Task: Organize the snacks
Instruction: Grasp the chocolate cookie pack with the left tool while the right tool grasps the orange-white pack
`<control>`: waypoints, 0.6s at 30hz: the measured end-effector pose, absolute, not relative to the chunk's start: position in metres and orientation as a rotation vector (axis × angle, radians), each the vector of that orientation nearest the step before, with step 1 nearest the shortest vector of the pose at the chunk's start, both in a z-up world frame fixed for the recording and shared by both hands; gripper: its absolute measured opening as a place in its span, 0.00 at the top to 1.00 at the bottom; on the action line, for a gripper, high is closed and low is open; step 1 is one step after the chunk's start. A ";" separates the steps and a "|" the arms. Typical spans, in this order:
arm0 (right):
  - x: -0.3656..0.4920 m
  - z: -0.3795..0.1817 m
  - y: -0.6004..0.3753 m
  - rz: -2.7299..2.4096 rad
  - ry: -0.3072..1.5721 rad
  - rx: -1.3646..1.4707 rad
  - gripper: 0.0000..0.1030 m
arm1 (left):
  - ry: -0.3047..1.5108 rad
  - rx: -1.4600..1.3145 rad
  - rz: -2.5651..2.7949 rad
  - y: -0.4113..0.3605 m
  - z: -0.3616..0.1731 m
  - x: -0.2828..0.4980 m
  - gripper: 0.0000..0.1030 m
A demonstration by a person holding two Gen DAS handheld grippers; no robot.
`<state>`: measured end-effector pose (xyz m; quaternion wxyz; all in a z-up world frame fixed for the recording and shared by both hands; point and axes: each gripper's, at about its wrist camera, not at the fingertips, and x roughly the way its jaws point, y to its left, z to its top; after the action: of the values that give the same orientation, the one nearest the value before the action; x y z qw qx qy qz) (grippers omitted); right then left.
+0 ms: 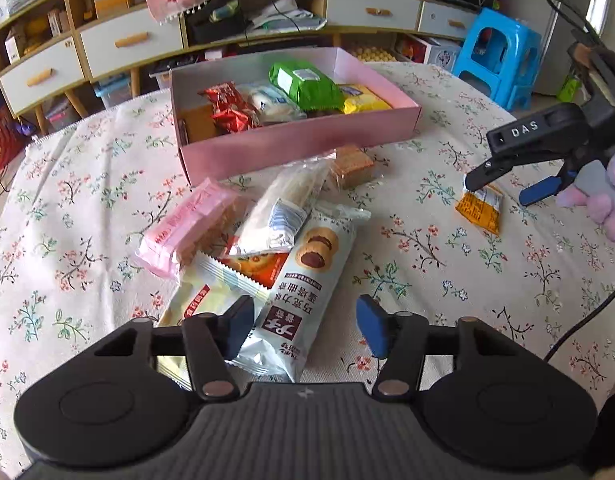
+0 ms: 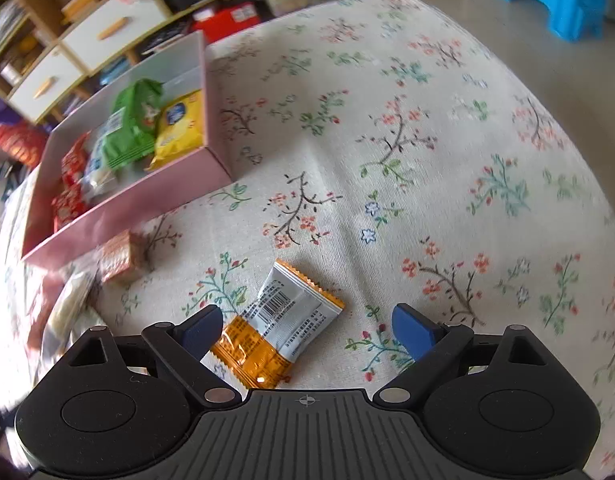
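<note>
- Floral-clothed surface [image 2: 387, 80] carries a pink box [image 1: 291, 142] of snacks.
- My left hand-held gripper [image 1: 305, 328] straddles a biscuit packet [image 1: 307, 272], jaws apart.
- My right hand-held gripper [image 2: 307, 328] gapes over an orange packet [image 2: 275, 320].

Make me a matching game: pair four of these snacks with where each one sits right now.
Snacks:
1. green packet
2. orange packet
3. chocolate tart cookie pack
4. pink wafer pack

Places:
A. alone on the tablecloth, between the right gripper's open fingers
B. inside the pink box
C. left edge of the loose pile
D. between the left gripper's fingers

Pairs: 1-B, 2-A, 3-D, 4-C
</note>
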<state>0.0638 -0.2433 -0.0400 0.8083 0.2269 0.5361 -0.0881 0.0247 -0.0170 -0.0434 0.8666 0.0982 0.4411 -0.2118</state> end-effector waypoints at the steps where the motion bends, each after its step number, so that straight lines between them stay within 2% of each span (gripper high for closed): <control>1: 0.064 -0.041 -0.241 -0.202 1.148 0.485 0.12 | 0.925 0.211 -0.440 -0.017 -0.045 0.025 0.50; 5: 0.065 -0.040 -0.230 -0.242 1.134 0.433 0.29 | 0.948 0.215 -0.430 -0.016 -0.049 0.027 0.54; 6: 0.065 -0.039 -0.227 -0.236 1.128 0.422 0.38 | 0.954 0.212 -0.429 -0.015 -0.049 0.027 0.58; 7: 0.066 -0.038 -0.225 -0.226 1.124 0.408 0.43 | 0.962 0.207 -0.435 -0.015 -0.049 0.027 0.60; 9: 0.067 -0.035 -0.220 -0.184 1.111 0.382 0.61 | 0.984 0.186 -0.467 -0.015 -0.048 0.025 0.66; 16: 0.070 -0.033 -0.204 0.074 1.142 0.315 0.66 | 1.009 0.177 -0.552 -0.025 -0.047 0.014 0.64; 18: 0.069 -0.030 -0.205 0.080 1.135 0.320 0.62 | 0.998 0.176 -0.537 -0.028 -0.046 0.015 0.54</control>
<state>0.0685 -0.2050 -0.0301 0.8305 0.1510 0.5349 0.0379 0.0151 -0.0277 -0.0460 0.8401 0.0833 0.4719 -0.2541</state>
